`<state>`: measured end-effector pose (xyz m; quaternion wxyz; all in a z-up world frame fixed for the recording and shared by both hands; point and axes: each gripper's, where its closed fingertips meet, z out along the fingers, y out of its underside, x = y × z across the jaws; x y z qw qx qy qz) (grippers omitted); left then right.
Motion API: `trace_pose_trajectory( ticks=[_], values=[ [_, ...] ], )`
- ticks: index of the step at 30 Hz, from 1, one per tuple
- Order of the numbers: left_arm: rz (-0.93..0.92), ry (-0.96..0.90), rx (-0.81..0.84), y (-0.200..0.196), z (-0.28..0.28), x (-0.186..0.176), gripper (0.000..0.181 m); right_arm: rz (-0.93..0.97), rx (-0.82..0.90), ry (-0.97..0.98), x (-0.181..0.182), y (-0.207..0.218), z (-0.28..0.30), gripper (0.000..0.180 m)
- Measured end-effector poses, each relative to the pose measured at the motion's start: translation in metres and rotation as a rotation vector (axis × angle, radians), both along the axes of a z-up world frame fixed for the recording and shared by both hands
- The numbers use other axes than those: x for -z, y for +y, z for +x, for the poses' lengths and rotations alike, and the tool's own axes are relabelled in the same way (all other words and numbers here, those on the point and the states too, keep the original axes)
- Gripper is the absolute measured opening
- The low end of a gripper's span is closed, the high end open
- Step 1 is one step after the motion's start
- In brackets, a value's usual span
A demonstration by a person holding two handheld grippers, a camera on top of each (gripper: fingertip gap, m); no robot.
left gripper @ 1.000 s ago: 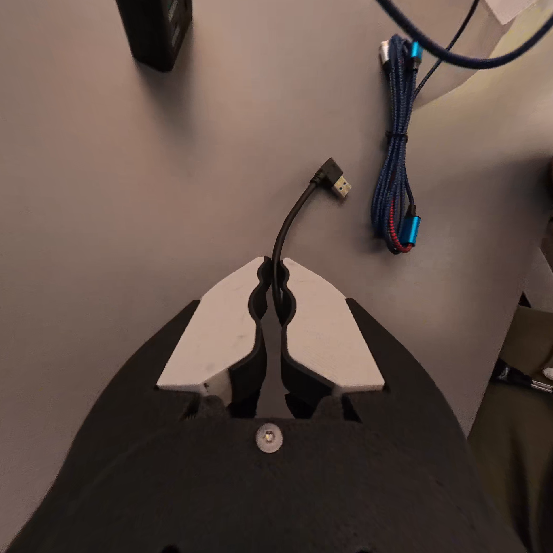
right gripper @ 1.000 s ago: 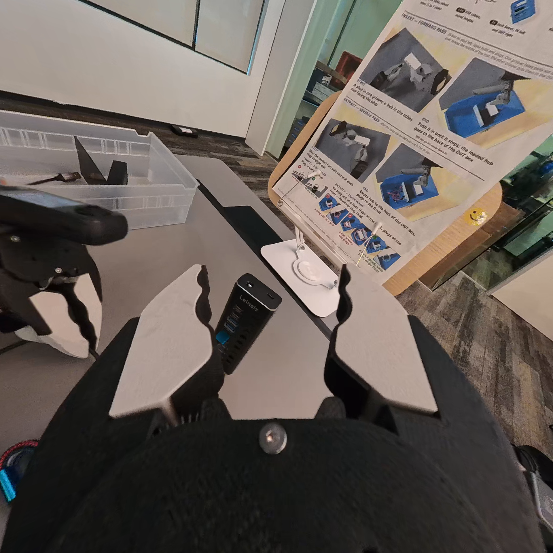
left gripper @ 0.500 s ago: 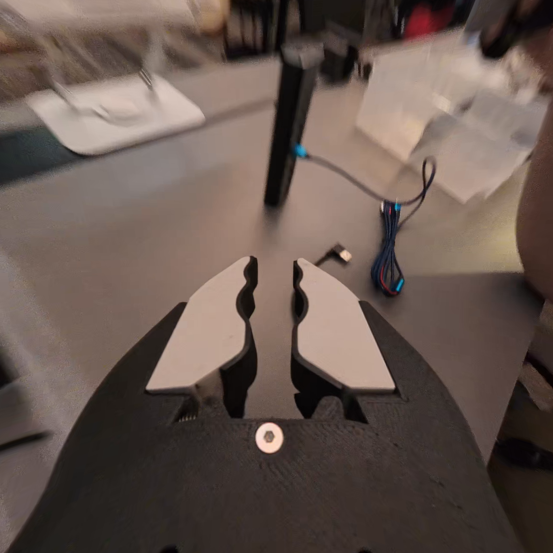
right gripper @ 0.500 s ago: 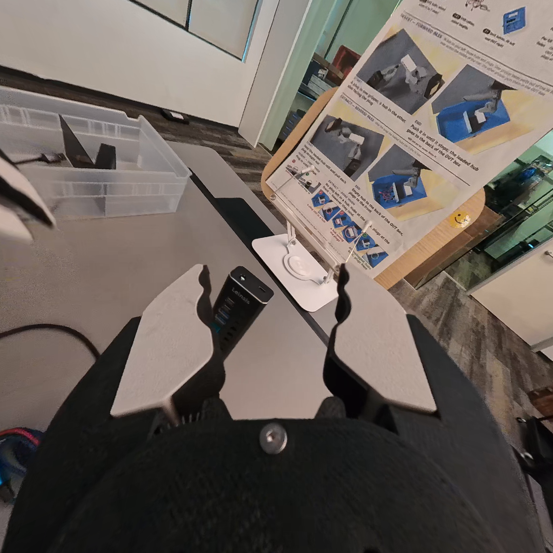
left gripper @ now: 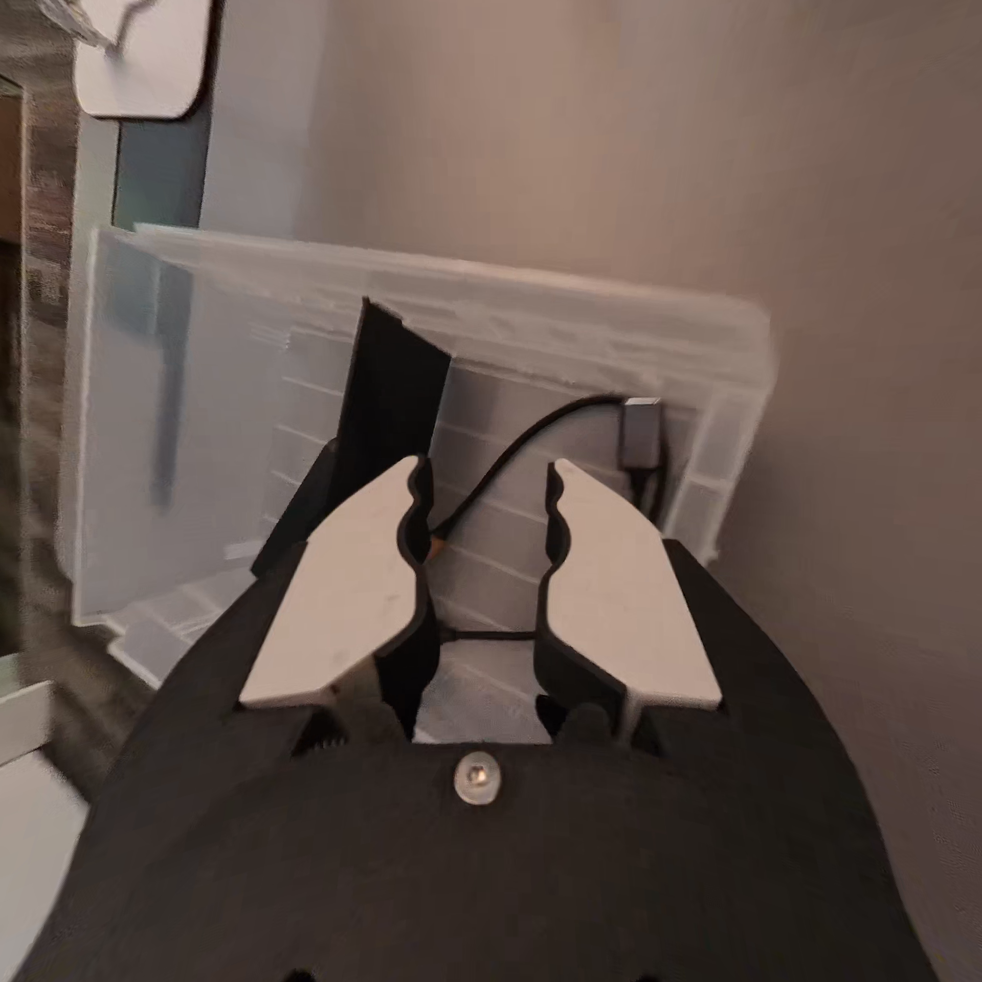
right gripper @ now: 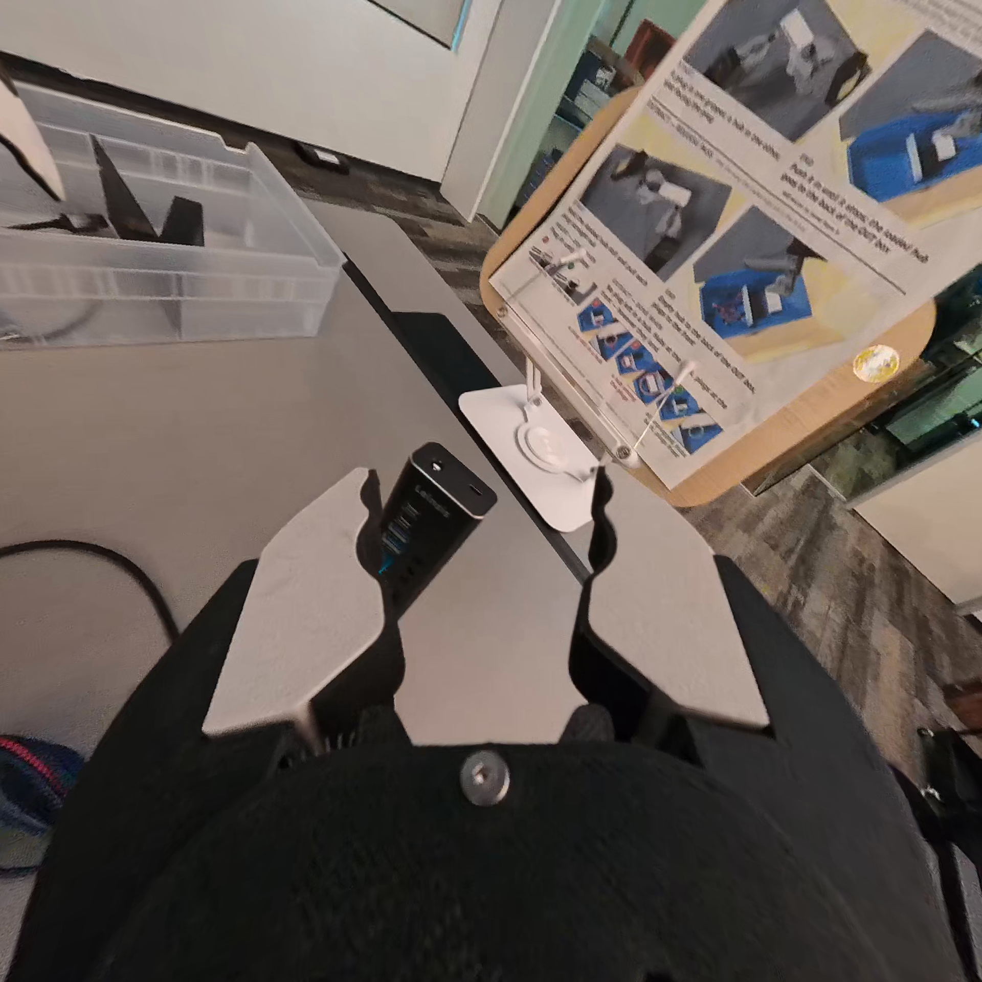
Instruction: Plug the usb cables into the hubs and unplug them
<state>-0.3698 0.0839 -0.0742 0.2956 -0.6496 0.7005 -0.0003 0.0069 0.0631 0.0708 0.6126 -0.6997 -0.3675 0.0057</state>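
L gripper (left gripper: pixel 486 473): jaws apart, empty, above clear bin (left gripper: pixel 733 340) w/ black cable (left gripper: pixel 523 443) + grey plug (left gripper: pixel 641 436) inside. R gripper (right gripper: pixel 486 497): wide, empty; black hub (right gripper: pixel 436 523) upright on table (right gripper: pixel 186 441), by left finger.

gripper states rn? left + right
Left gripper: open, empty, over the clear bin.
Right gripper: open, empty, black hub ahead by its left finger.

Frosted translucent plastic bin (left gripper: pixel 531 340) ahead of fingers; matt grey tabletop (right gripper: pixel 186 451); black hub (right gripper: pixel 441 521) with smooth satin casing.
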Motion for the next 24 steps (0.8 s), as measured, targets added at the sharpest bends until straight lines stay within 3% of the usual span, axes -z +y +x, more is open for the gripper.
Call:
trace_pose_trajectory(
  ticks=[3, 10, 15, 18, 20, 24],
  values=[
    [-0.033, 0.175, 0.043, 0.009, -0.01, 0.03, 0.034, -0.026, 0.015, 0.032, 0.005, 0.006, 0.008, 0.077],
    [-0.137, 0.241, 0.123, 0.021, -0.006, 0.066, 0.036, -0.06, 0.06, -0.021, 0.017, 0.013, 0.027, 0.076],
    [-0.263, 0.228, 0.11, 0.025, -0.003, 0.072, 0.036, -0.069, 0.083, -0.033, 0.017, 0.014, 0.043, 0.076],
    [-0.361, 0.226, 0.137, 0.018, -0.004, 0.074, 0.019, -0.077, 0.095, -0.039, 0.019, 0.013, 0.049, 0.076],
    [-0.381, 0.22, 0.135, 0.019, -0.004, 0.075, 0.022, -0.084, 0.092, -0.038, 0.02, 0.013, 0.051, 0.076],
    [-0.436, 0.242, 0.167, 0.009, -0.004, 0.076, 0.009, -0.092, 0.089, -0.06, 0.023, 0.013, 0.052, 0.075]
  ],
)
